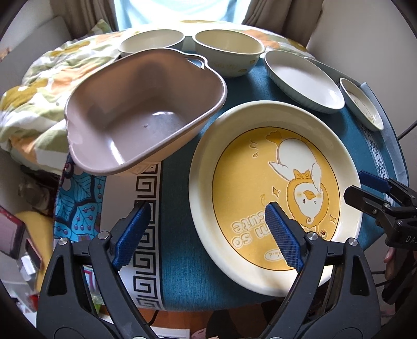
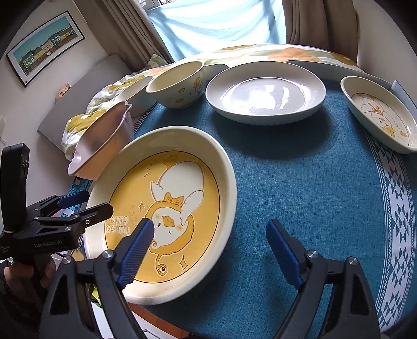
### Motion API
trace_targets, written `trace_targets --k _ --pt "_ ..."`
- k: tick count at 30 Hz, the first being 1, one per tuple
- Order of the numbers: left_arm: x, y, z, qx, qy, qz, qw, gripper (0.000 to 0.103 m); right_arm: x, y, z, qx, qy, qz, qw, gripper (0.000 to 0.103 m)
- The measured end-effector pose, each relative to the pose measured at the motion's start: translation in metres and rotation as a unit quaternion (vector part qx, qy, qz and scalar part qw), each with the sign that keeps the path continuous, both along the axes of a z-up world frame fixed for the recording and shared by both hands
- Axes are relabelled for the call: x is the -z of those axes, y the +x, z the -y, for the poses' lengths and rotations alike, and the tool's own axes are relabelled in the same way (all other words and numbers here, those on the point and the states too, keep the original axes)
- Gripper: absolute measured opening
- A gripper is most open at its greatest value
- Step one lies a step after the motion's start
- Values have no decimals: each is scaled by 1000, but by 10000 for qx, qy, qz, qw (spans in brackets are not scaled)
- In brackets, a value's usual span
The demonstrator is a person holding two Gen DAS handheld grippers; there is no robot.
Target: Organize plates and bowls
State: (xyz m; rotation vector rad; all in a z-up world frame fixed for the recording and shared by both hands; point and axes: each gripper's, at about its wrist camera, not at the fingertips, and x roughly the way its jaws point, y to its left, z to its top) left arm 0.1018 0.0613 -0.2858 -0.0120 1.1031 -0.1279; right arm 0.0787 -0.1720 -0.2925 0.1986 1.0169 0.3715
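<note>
Nothing looks stacked yet, so the sorting seems barely begun. The left gripper (image 1: 208,234) is spread wide and holds nothing; the big yellow duck plate (image 1: 276,198) lies just ahead and to its right, with the right-hand finger over the plate's near rim. The right gripper (image 2: 211,250) is also wide open and empty, and the same plate sits ahead to its left, under its left finger.

Ahead and left of the left gripper the mauve plastic basin (image 1: 146,112) rests tilted. Beyond it stand 2 cream bowls (image 1: 229,49) side by side. Far ahead of the right gripper lies a plain pale plate (image 2: 265,92), and to its far right a small duck dish (image 2: 380,117). All 6 pieces still lie apart, so I judge the gathering of plates and bowls is wholly left to do.

The round table carries a teal cloth (image 2: 307,177) with a white patterned border. A floral quilt (image 1: 39,86) is heaped behind it, with curtains (image 2: 320,20), a bright window and a framed picture (image 2: 44,47) on the wall.
</note>
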Motion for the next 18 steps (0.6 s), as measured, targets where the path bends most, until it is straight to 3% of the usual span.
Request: trace_targets --k 3,7,8,9,10,12,16,18 --pt "-27 -6 -1 -16 -73 106 9999 89 -27 -4 7 71 -37 123 9999 85" --pt "-89 -13 3 -25 -338 567 9978 89 -81 -9 24 233 -47 481 9986 85" --pt "-106 -13 6 -40 -391 768 9963 90 -93 -8 29 234 -9 565 9981 88" --pt "-122 -12 10 -85 -422 980 9943 100 -104 -7 33 227 8 658 9976 92" --pt "-136 -11 13 -173 -430 1206 9916 103 -114 -6 38 240 1 768 9968 103" --pt "-154 -5 22 -265 -454 1528 9869 103 -128 0 50 279 -17 968 9949 103" --pt "-161 26 46 -209 -757 1201 9897 103 -144 28 80 317 -294 1021 9938 103" --pt "-159 36 58 -264 -933 1150 9886 103 -146 52 96 178 -541 705 9959 103"
